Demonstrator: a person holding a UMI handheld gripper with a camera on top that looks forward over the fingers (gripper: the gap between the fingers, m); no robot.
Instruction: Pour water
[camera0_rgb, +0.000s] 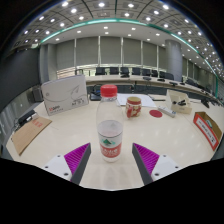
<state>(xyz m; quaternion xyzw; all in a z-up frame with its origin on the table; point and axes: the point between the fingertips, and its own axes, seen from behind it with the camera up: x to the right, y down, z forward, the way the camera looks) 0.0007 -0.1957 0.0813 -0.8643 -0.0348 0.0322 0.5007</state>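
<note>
A clear water bottle (109, 126) with a red cap and a red, white and green label stands upright on the pale table (60, 135). It stands between and just ahead of my gripper's (111, 160) fingers, with a wide gap on each side. The gripper is open, its magenta pads (76, 157) facing inward. Beyond the bottle, slightly to its right, stands a red-and-yellow patterned cup (134, 106).
A small red round object (156, 113) lies right of the cup. A white sign board (64, 95) stands at the far left, a wooden tray (29, 134) at the left edge, a red-bordered box (208, 130) at the right. Black chairs (125, 72) line the far side.
</note>
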